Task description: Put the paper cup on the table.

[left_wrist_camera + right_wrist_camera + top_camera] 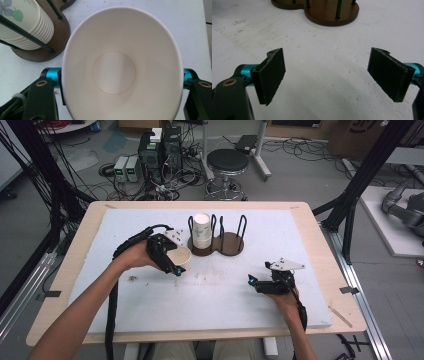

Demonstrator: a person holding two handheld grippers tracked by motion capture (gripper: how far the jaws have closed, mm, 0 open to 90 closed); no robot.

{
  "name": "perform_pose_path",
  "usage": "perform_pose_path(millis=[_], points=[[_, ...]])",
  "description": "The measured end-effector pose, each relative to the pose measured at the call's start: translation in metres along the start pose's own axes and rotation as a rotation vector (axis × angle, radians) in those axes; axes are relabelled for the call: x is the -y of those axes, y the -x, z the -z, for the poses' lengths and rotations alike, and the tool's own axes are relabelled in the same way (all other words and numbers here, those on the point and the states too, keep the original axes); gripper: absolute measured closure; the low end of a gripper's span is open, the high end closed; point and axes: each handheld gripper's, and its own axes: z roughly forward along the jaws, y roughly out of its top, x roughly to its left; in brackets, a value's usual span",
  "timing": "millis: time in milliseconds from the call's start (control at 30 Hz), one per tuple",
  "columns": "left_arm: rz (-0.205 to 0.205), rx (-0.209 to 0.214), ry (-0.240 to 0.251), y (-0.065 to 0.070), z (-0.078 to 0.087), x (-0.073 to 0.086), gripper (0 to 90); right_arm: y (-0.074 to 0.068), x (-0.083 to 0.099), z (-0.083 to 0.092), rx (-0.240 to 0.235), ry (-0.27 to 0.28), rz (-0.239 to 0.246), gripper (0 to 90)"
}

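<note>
No writing or brand can be read on anything; the one marking is a printed blue flower with a green leaf on the stack of paper cups (23, 23), seen in the left gripper view and too small to make out from the high view.

The left gripper (170, 260) holds a single paper cup (179, 257) near the middle of the white foam board (210, 295) that covers the wooden table (75, 245), just in front of the cup holder (216, 242). The left gripper view looks straight into this cup (120, 67): plain white inside, a round flat bottom with a faint brownish ring, and a rim squeezed into an oval by the jaws pressing on its two sides.

The holder has a dark brown wooden base of two joined discs with thin black wire uprights. The cup stack (202, 231) stands in its left bay, its ribbed rims nested closely; the right bay is seen bare in the right gripper view (332, 11).

The right gripper (260, 281) sits low over the board toward the front right corner, well apart from the holder. Its jaws stand wide apart with nothing between them, and its own view shows their flat black pads (273, 75) with a fine ribbed texture and teal metal fittings behind. The board there is scuffed and speckled.
</note>
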Motion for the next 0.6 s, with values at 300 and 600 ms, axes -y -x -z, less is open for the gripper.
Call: perform_pose_path(millis=[300, 600], points=[[0.001, -0.007, -0.003, 0.000, -0.002, -0.001, 30.4, 0.000, 0.000, 0.000, 0.001, -0.003, 0.005, 15.3], [-0.017, -0.005, -0.051, -0.001, -0.021, -0.008, 30.3, 0.000, 0.000, 0.000, -0.004, -0.005, 0.008, 15.3]])
